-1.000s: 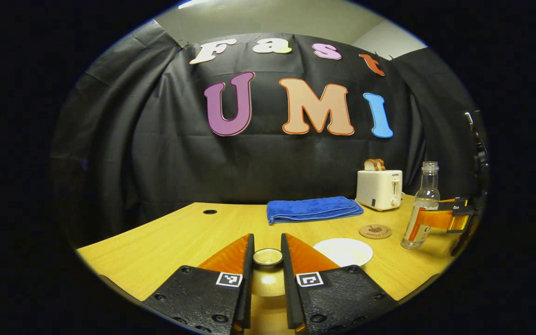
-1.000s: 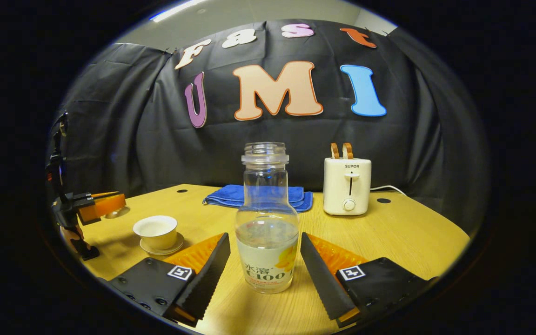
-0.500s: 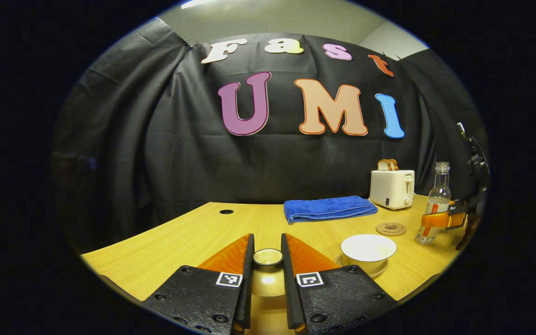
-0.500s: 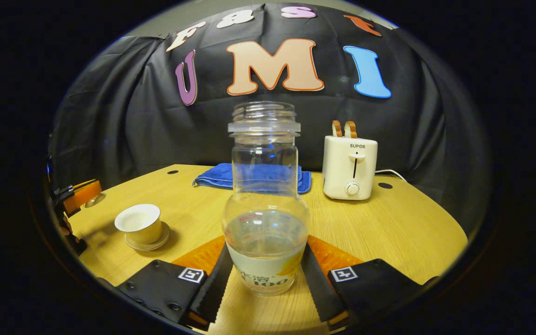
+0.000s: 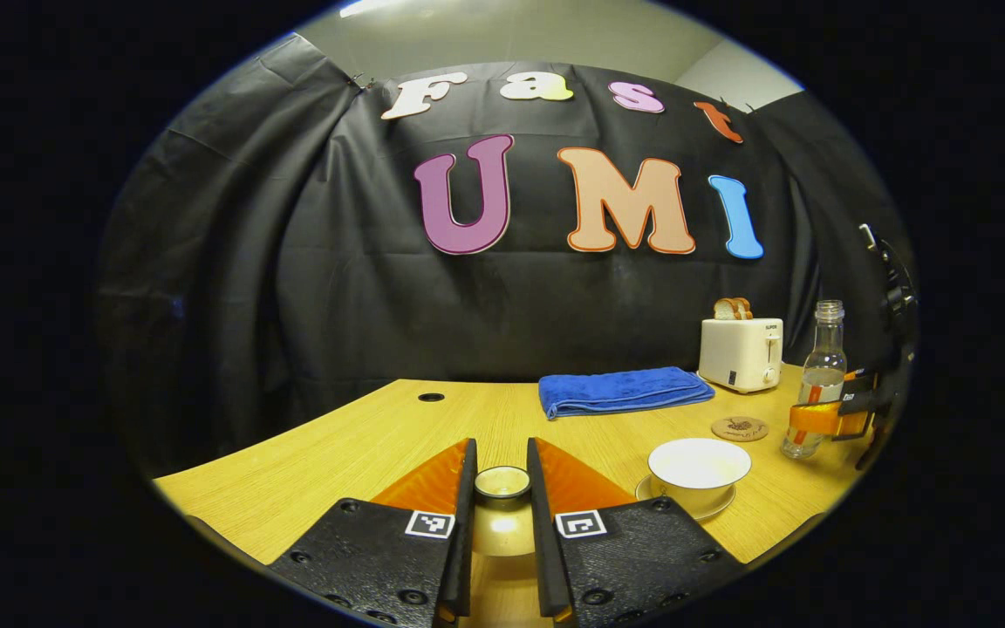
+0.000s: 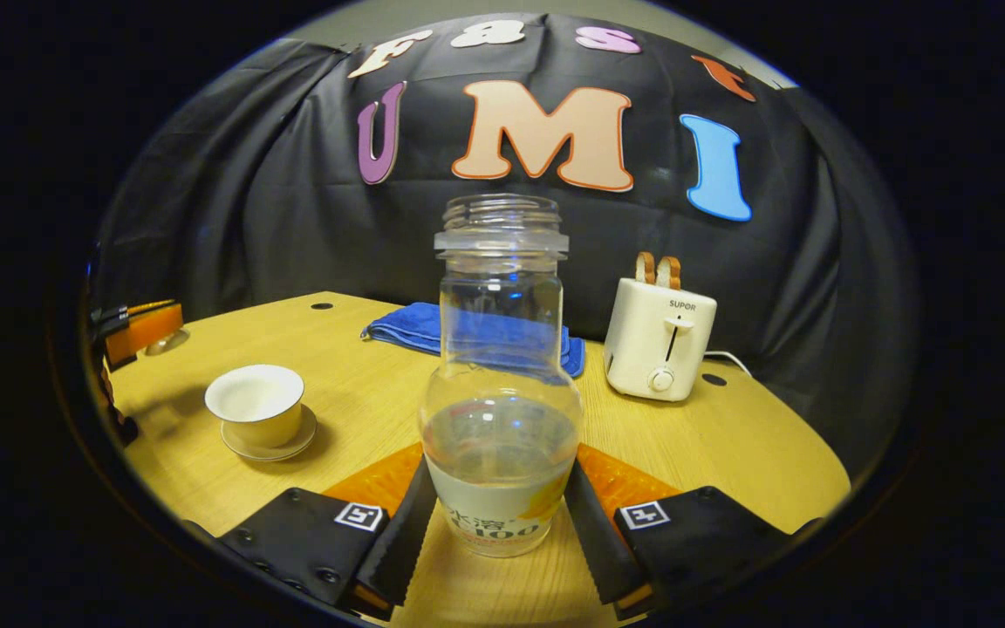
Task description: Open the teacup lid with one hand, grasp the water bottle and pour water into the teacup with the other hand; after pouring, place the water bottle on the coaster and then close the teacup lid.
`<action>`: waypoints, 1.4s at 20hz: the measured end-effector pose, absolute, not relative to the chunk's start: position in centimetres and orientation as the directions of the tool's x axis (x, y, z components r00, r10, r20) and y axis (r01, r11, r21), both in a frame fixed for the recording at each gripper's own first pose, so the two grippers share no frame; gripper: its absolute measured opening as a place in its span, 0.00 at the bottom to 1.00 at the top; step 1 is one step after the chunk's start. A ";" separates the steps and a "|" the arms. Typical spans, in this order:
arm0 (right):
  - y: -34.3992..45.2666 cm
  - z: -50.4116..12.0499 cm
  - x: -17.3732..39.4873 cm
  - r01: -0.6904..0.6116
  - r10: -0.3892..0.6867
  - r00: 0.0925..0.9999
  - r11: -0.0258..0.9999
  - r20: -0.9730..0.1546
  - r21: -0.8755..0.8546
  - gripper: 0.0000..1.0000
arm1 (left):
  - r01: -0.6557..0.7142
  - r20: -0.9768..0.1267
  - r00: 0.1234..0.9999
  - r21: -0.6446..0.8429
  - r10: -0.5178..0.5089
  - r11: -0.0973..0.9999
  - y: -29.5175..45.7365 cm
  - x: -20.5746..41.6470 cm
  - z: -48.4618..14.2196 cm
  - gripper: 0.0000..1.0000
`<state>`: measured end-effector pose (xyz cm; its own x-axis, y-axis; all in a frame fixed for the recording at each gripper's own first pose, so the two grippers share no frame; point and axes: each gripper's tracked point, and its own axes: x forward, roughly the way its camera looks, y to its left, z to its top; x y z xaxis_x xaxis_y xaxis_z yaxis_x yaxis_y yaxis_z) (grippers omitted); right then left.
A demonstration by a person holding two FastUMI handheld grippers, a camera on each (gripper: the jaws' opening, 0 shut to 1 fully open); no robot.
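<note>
We take the cup [image 6: 255, 403] as our landmark on the surface [image 6: 729, 445]. The biggest change is at the bottle [image 6: 501, 384]: a second ago the right tongs [image 6: 497, 515] stood spread on either side of it, and now both fingers press its lower body, just under the waterline. The bottle looks upright and uncapped, and we cannot tell whether it has left the surface yet (the horizon has tipped a little, so a lift may be starting). In the left gripper view it stands to the right of the cup, beyond the coaster [image 5: 739, 428].

Next, the cup itself: it sits open on its saucer, and it has drifted from under the left tongs [image 5: 502, 493] out to their right side, so the left hand has carried the lid [image 5: 502, 482] clear to the cup's left. Those tongs pinch the lid by its knob.

We judge that the opening step is done and the grasp is made; carrying the bottle to the cup and tilting it comes next. The half-full bottle should pour slowly.
</note>
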<state>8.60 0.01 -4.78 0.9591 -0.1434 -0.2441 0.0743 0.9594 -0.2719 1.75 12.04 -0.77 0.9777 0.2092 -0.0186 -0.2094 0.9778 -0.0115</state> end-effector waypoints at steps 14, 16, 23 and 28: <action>5.1 -4.5 10.2 -0.032 -0.196 0.966 0.560 -0.170 -0.828 0.82 | -0.217 -0.020 0.976 -0.013 0.216 0.976 12.2 1.8 -0.8 0.25; 5.5 -4.6 10.4 -0.045 -0.200 0.967 0.482 -0.160 -0.875 0.82 | -0.217 -0.020 0.976 -0.013 0.216 0.976 12.1 1.7 -0.8 0.25; 5.1 -3.8 10.9 -0.042 -0.234 0.967 0.243 -0.101 -0.969 0.82 | -0.217 -0.020 0.976 -0.014 0.217 0.976 12.1 1.7 -0.8 0.28; 5.3 -2.2 11.5 -0.031 -0.220 0.975 0.062 -0.044 -0.998 0.83 | -0.217 -0.021 0.976 -0.014 0.217 0.976 12.1 1.8 -0.8 0.27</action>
